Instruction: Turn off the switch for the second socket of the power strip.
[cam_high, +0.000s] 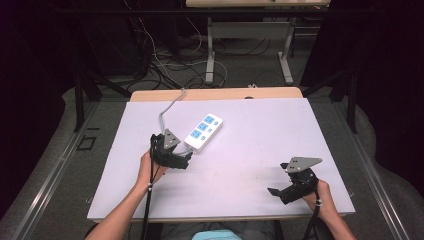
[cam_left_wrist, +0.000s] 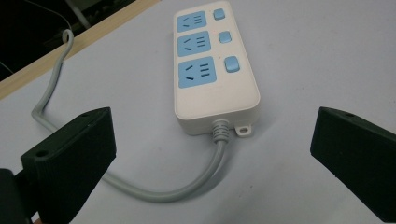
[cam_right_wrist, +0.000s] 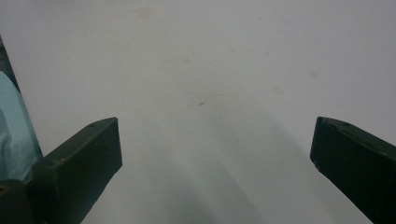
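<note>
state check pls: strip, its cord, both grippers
Power strip: flat on the table, sockets up, all three empty.
Cord: attached, slack, curving off the far edge.
Left gripper: open, jaws wide, at the strip's cord end.
Right gripper: open, over bare table.

Bright table (cam_high: 260, 130), dark surroundings, perhaps slightly soft

Power strip (cam_high: 203, 132) lies on my table (cam_high: 260, 125), left of centre, toward the far edge | its cord (cam_left_wrist: 154, 189) loops from its near end back over that edge | my left gripper (cam_high: 186, 158) just before it | my right gripper (cam_high: 274, 192) well apart, near-right.
</note>
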